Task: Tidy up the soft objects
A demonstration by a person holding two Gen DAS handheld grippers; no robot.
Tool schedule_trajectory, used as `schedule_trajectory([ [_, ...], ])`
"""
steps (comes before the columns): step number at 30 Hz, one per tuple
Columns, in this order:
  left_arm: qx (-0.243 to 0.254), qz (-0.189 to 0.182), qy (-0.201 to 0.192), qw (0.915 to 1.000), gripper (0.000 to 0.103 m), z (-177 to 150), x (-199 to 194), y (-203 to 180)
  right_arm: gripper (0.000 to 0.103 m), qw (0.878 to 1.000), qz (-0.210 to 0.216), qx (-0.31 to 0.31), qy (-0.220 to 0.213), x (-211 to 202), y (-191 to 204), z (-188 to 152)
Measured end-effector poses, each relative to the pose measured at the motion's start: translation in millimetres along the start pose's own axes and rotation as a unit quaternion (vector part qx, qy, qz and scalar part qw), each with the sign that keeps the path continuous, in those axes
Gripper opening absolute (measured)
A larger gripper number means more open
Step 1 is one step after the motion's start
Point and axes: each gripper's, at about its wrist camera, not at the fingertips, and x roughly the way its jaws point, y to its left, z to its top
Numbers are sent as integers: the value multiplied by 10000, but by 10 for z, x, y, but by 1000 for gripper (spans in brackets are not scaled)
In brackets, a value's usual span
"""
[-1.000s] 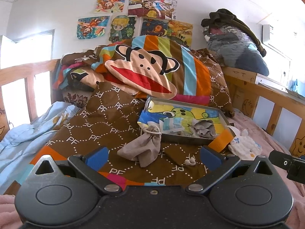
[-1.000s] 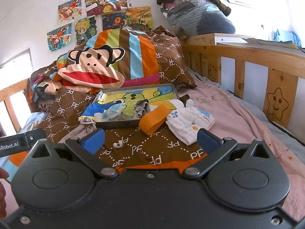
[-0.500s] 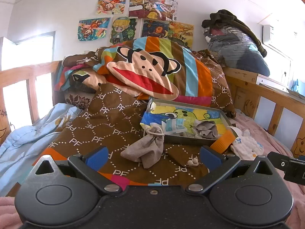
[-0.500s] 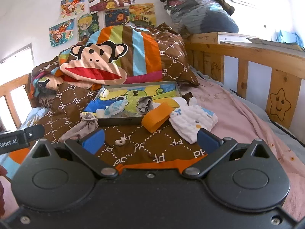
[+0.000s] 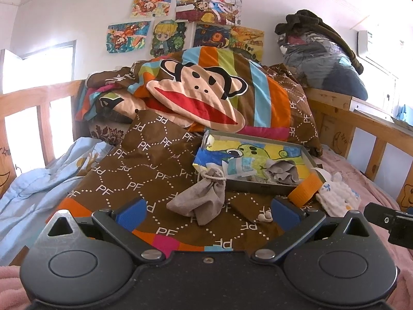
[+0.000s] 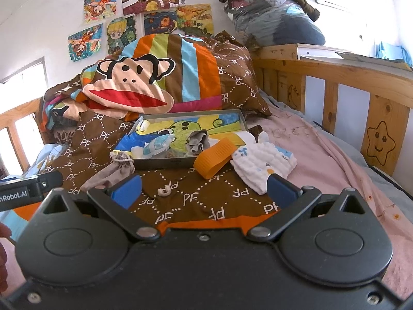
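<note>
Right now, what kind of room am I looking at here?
Most likely a child's bedroom: a wooden bed rail carved with a smiling star, cartoon drawings taped to the wall, and a monkey-face quilt heaped on the bed.

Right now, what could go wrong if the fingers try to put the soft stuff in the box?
The grey pouch leans on the box front; dragging it might shove the box over the bumpy quilt.
The orange band leans on the box corner and touches the white cloth; lifting one might tug the other.
The tiny white piece could get lost.
</note>
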Motion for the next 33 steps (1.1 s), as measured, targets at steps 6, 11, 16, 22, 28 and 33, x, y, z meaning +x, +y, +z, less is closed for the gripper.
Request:
schedule_trajectory([
  [6, 20, 6, 40, 10000, 102, -14, 20, -6, 103, 10000, -10, 17, 13, 13, -6, 3],
  [11, 32, 0, 49, 10000, 102, -26, 26, -19, 103, 10000, -24, 41, 22, 27, -19, 0],
  [16, 33, -3, 54, 10000, 102, -28, 28, -19, 103, 10000, -30, 32, 33, 35, -18, 0],
  [22, 31, 2, 54, 10000, 102, -29, 28, -24, 103, 10000, -35, 39, 36, 38, -19, -1],
  [28, 38, 2, 56, 10000, 102, -30, 28, -27, 103, 10000, -54, 51, 52, 46, -2, -8],
  [33, 42, 7, 57, 10000, 102, -30, 33, -26, 103, 10000, -50, 53, 54, 49, -3, -7],
])
